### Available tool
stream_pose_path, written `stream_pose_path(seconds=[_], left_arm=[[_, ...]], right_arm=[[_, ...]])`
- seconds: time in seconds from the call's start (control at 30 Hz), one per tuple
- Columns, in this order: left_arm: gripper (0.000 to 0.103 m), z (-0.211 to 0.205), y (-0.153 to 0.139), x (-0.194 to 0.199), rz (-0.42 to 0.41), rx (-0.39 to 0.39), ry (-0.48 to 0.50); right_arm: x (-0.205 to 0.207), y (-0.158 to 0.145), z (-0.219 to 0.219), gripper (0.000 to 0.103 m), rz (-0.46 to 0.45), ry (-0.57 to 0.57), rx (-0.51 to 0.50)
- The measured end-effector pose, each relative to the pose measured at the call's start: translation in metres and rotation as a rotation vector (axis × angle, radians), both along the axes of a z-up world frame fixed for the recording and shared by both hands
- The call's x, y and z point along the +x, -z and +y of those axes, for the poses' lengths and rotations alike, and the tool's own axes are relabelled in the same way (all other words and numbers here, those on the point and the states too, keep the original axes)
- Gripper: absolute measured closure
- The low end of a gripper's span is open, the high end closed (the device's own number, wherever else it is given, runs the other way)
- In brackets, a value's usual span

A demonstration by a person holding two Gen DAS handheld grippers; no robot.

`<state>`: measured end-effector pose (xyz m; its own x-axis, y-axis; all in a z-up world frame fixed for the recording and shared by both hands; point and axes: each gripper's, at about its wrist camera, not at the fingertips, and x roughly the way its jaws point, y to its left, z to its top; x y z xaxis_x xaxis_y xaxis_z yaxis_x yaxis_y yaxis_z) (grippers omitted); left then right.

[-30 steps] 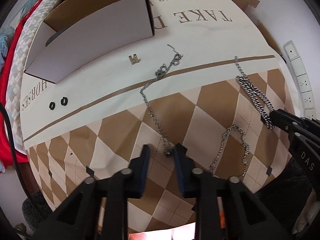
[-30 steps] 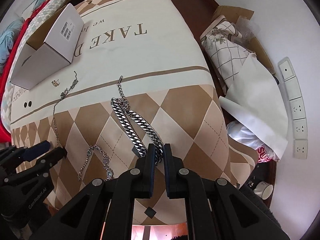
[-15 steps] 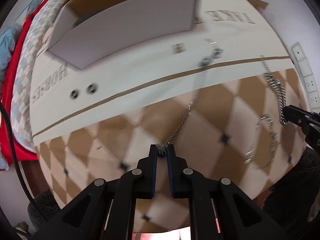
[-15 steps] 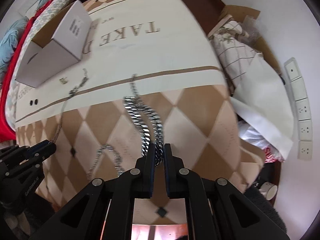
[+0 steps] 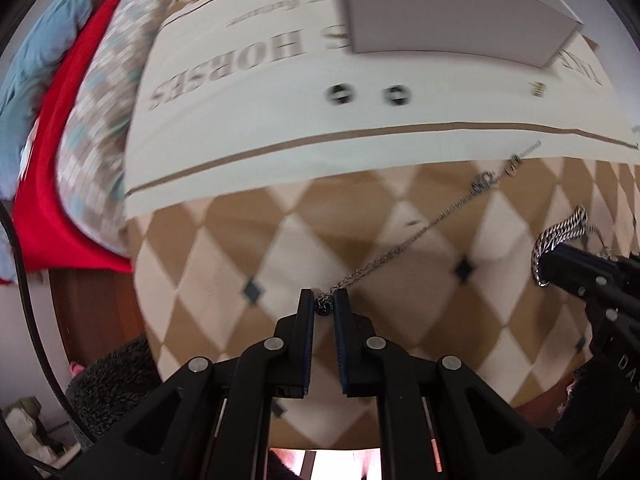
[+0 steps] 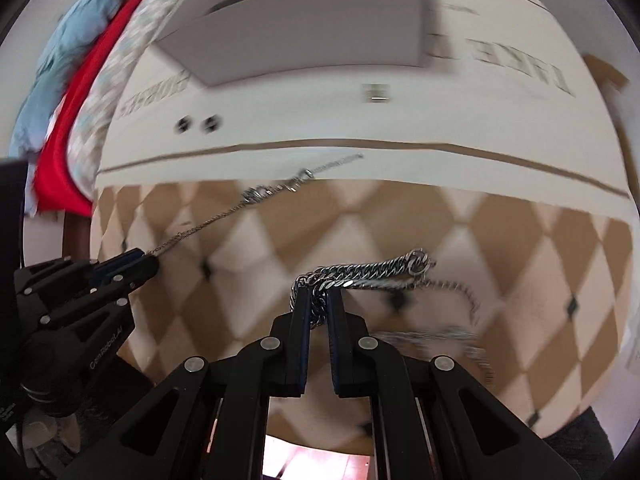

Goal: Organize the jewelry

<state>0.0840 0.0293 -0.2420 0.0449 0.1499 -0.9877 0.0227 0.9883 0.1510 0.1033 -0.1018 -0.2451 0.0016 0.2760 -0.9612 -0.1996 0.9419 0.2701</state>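
My left gripper (image 5: 324,305) is shut on the end of a thin silver necklace (image 5: 404,245), which stretches up and right across the diamond-patterned cloth (image 5: 240,240). My right gripper (image 6: 318,305) is shut on a thick silver curb chain (image 6: 372,272) that trails to the right; it also shows in the left wrist view (image 5: 560,232). An open white cardboard box (image 6: 304,32) stands at the back. Two small black rings (image 5: 368,94) and a small gold piece (image 6: 376,93) lie on the cream band. A beaded chain (image 6: 452,336) lies blurred below the thick chain.
A red and checked blanket (image 5: 72,128) and blue fabric (image 5: 36,52) lie at the left edge. The cloth's front edge drops off near both grippers. A dark fuzzy thing (image 5: 108,384) sits low on the left.
My left gripper has closed on the thin necklace's end and dragged it left. My right gripper has pulled the thick chain along, still gripped. Both views have swung toward the box.
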Motion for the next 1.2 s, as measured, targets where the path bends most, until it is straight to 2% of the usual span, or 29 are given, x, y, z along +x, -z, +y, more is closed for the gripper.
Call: stream_pose_path(seconds=[0.3, 0.47, 0.83, 1.0, 1.2], left_arm=[[0.096, 0.047, -0.001, -0.004, -0.011, -0.045, -0.071], [0.096, 0.043, 0.001, -0.004, -0.02, -0.07, -0.079], [0.096, 0.04, -0.002, -0.002, -0.023, -0.07, -0.072], [0.096, 0.036, -0.003, -0.003, -0.021, -0.081, -0.068], [0.096, 0.036, -0.003, -0.002, -0.027, -0.089, -0.066]], right_arm=[[0.006, -0.001, 0.038, 0.095, -0.025, -0.066, -0.073], [0.005, -0.003, 0.041, 0.095, -0.023, -0.082, -0.095], [0.005, 0.0, 0.05, 0.095, -0.044, -0.093, -0.129], [0.003, -0.001, 0.032, 0.095, -0.032, -0.058, -0.119], [0.002, -0.001, 0.011, 0.095, -0.03, -0.047, -0.156]])
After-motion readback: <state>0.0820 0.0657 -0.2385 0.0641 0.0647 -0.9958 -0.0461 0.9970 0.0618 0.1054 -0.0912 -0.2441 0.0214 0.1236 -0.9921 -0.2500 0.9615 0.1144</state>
